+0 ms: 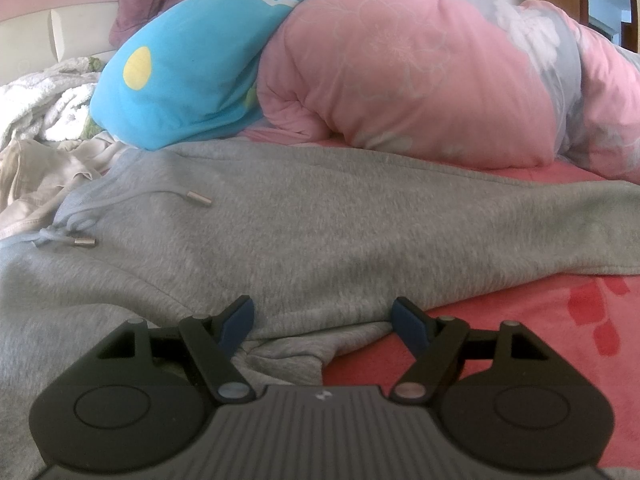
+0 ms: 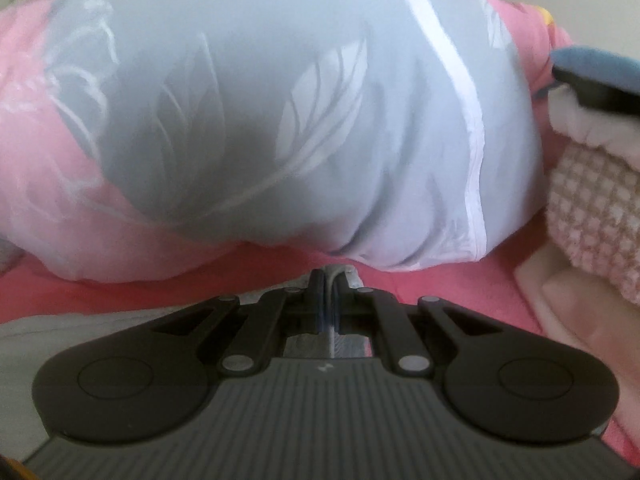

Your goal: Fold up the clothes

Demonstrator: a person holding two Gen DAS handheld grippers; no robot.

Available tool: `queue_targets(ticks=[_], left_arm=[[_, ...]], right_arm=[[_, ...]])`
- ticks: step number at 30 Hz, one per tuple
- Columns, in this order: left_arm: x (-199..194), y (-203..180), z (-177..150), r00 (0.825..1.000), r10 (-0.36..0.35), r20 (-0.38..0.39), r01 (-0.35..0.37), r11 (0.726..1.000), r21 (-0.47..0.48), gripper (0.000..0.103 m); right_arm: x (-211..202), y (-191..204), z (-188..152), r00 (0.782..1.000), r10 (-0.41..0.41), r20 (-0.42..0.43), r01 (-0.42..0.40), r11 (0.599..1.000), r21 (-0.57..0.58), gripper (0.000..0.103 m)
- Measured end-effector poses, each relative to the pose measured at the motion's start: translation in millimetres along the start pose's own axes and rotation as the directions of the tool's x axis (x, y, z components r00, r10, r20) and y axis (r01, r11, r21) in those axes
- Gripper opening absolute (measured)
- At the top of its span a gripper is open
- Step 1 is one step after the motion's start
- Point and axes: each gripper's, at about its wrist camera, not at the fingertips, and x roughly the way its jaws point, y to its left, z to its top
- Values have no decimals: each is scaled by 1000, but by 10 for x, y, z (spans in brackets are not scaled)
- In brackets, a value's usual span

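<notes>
Grey sweatpants (image 1: pixel 304 216) lie spread across the red bed sheet (image 1: pixel 540 320) in the left wrist view, waistband and drawstrings (image 1: pixel 80 236) at the left. My left gripper (image 1: pixel 322 306) stands open at their near edge, its blue pads astride a bunched fold of grey cloth without pressing it. In the right wrist view my right gripper (image 2: pixel 328 280) is shut on a thin edge of the grey sweatpants (image 2: pixel 340 274), low over the sheet. More grey cloth shows at the lower left of that blurred view.
A pink and grey flowered quilt (image 1: pixel 420 80) is heaped behind the pants, a blue cushion with a yellow dot (image 1: pixel 180 80) against it. White towelling (image 1: pixel 40 100) and a beige garment (image 1: pixel 36 184) lie at the left. The quilt (image 2: pixel 280 120) looms before the right gripper, with a checked blanket (image 2: pixel 592 216) to its right.
</notes>
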Motion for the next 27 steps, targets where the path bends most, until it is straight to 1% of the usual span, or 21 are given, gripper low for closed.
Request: queue_targets(ticks=[1, 3, 4, 5, 6, 9, 11, 12, 13, 14, 15, 16, 17, 19, 23, 25, 26, 27], left_arm=[[0, 0, 0, 1000, 0, 0, 0, 1000, 0, 78], [-4, 1, -1, 1000, -1, 0, 1, 1000, 0, 78], [-6, 1, -1, 1000, -1, 0, 1, 1000, 0, 78], [-5, 1, 0, 1000, -1, 0, 1, 1000, 0, 78], [-4, 2, 1, 1000, -1, 0, 1, 1000, 0, 78], [-3, 0, 2, 1000, -1, -1, 1, 1000, 0, 78], [-7, -1, 3, 1000, 0, -1, 0, 1000, 0, 78], [-9, -1, 4, 1000, 0, -1, 0, 1000, 0, 78], [-9, -3, 4, 1000, 0, -1, 0, 1000, 0, 78], [-8, -4, 4, 1000, 0, -1, 0, 1000, 0, 78], [-10, -4, 3, 1000, 0, -1, 0, 1000, 0, 78], [-12, -5, 3, 1000, 0, -1, 0, 1000, -1, 78], [-12, -5, 3, 1000, -1, -1, 1, 1000, -1, 78], [-12, -3, 5, 1000, -2, -1, 2, 1000, -2, 78], [-22, 1, 9, 1000, -6, -1, 6, 1000, -7, 78], [-28, 4, 10, 1000, -8, -1, 8, 1000, -9, 79], [-32, 5, 9, 1000, -9, 0, 9, 1000, -11, 79], [-38, 10, 7, 1000, -12, 3, 12, 1000, -14, 79]], right_arm=[[48, -3, -17, 1000, -9, -13, 9, 1000, 0, 5], [140, -43, -51, 997, -38, -71, 39, 999, 12, 21], [186, -74, -68, 993, -56, -106, 59, 998, 20, 37], [179, -126, -79, 991, -72, -115, 77, 996, 38, 54], [169, -179, -90, 989, -87, -121, 95, 994, 57, 57], [-1, -430, -109, 992, -69, -107, 86, 983, 164, 60], [-179, -622, -144, 994, -17, -109, 47, 959, 278, 61], [-281, -709, -177, 994, 29, -110, 11, 939, 343, 62], [-393, -799, -231, 990, 87, -115, -31, 908, 418, 63], [-501, -875, -299, 981, 150, -123, -70, 866, 495, 63], [-613, -934, -397, 967, 221, -129, -110, 814, 570, 63], [-726, -991, -498, 948, 292, -129, -145, 754, 641, 63], [-842, -1020, -627, 923, 363, -129, -172, 688, 705, 63], [-1051, -1020, -862, 882, 450, -137, -183, 597, 781, 63], [-1379, -886, -1230, 816, 560, -142, -199, 503, 841, 63], [-1423, -768, -1345, 781, 606, -151, -197, 469, 861, 63], [-1413, -709, -1372, 770, 619, -155, -198, 463, 864, 63], [-1425, -635, -1371, 776, 610, -159, -192, 470, 862, 63]])
